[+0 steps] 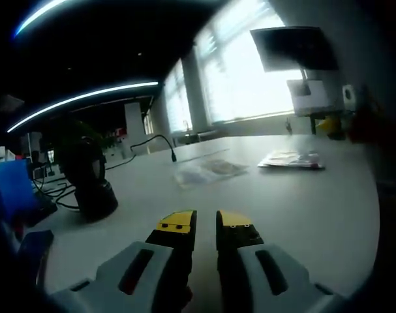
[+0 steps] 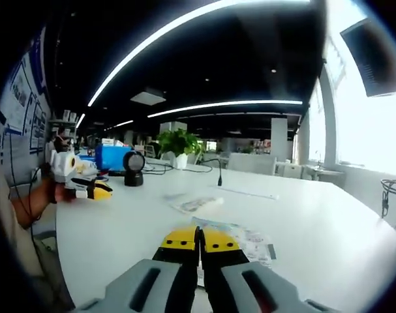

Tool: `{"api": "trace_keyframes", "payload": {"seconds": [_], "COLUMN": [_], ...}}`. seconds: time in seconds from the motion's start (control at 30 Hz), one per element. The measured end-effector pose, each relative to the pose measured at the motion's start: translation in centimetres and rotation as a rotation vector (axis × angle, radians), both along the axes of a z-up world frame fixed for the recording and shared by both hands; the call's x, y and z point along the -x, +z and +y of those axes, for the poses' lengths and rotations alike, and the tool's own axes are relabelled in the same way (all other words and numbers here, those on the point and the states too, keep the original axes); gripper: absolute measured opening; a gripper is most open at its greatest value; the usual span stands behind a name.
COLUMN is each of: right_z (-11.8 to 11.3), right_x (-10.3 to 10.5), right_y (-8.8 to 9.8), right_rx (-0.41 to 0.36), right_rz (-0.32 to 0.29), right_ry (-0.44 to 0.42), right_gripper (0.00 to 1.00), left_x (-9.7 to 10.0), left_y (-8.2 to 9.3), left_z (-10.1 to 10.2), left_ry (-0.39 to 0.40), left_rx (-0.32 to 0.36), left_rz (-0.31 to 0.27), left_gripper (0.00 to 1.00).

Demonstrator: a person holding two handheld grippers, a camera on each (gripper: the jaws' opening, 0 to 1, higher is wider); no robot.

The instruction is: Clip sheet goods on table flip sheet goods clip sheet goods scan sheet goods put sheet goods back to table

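A colourful sheet packet (image 2: 244, 239) lies flat on the white table (image 2: 328, 235), just beyond my right gripper (image 2: 199, 240). Its jaws are shut, with the tips over the packet's near edge; I cannot tell whether they touch it. The same packet (image 1: 292, 160) shows far right in the left gripper view. A clear sheet packet (image 1: 209, 171) (image 2: 192, 203) lies mid-table. My left gripper (image 1: 206, 223) hovers low over the table (image 1: 302, 215), jaws slightly apart with nothing between them. It also appears in the right gripper view at far left, held by a hand (image 2: 57, 190).
A black round scanner on a stand (image 1: 88, 186) (image 2: 133, 168) sits near the table's edge. A gooseneck microphone (image 1: 164, 145) (image 2: 218, 171) with its cable stands behind the packets. A blue box (image 2: 113, 156) and a plant (image 2: 178, 142) are at the back.
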State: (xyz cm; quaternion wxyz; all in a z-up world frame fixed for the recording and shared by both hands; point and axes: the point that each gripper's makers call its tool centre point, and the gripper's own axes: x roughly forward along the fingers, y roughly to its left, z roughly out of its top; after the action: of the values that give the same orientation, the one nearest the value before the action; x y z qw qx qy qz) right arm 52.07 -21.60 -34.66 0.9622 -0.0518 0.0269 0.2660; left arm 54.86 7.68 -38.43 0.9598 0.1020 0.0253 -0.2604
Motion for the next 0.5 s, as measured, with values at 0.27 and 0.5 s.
{"api": "trace_keyframes", "payload": {"seconds": [0.27,0.5], "right_z": [0.2,-0.4], "right_x": [0.0,0.5], "right_y": [-1.9,-1.7], "right_rx": [-0.003,-0.035], "right_rz": [0.014,-0.013], "right_ry": [0.007,0.010], "right_gripper": [0.00,0.00], "left_x": [-0.1,-0.2], "left_y": [-0.2,0.0], "left_z": [-0.3,-0.1], "left_ry": [-0.014,-0.007], "left_rx": [-0.017,-0.011], "left_rz": [0.000,-0.008], "left_gripper": [0.04,0.04]}}
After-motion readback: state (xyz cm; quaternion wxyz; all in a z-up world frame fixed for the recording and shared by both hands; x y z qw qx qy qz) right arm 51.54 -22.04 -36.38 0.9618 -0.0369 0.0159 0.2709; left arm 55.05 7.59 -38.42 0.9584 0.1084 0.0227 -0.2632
